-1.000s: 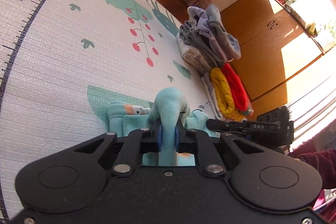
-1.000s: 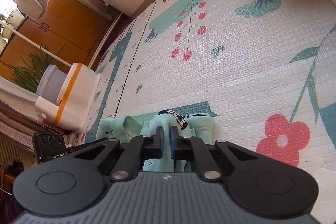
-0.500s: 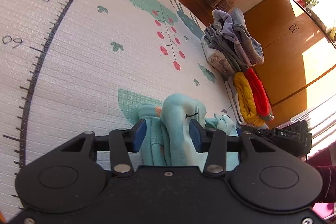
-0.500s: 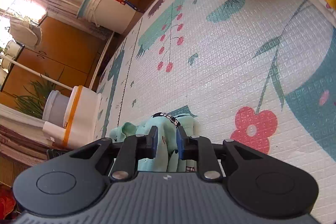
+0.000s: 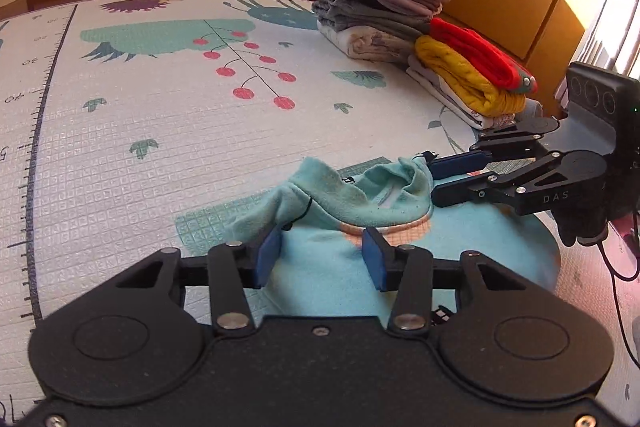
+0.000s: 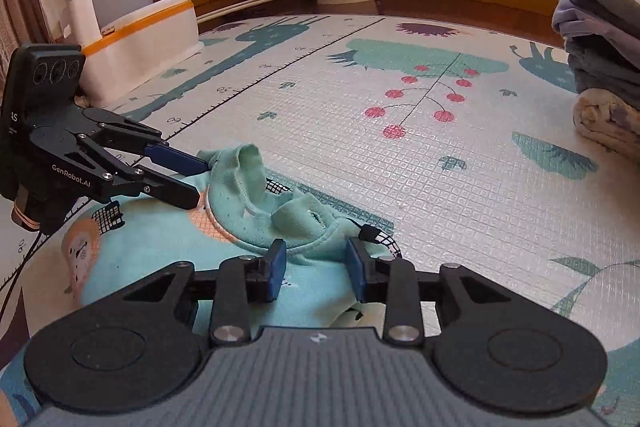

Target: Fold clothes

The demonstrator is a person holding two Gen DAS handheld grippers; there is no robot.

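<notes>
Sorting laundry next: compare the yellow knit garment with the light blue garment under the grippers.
The yellow knit garment is folded; the light blue garment lies spread, its collar rumpled. The yellow one sits stacked under a red garment; the blue lies alone. Both are on the play mat.

A soft, matt knit cloth is seen in the turquoise garment [image 5: 332, 267], slightly pilled at its collar. The play mat [image 5: 160, 115] is made of foam embossed with a fine square grid and a faint sheen. Matt black plastic and bright metal rivets are shown by the left claw [image 5: 320, 257], with blue rubbery pads [image 5: 267, 254].
</notes>
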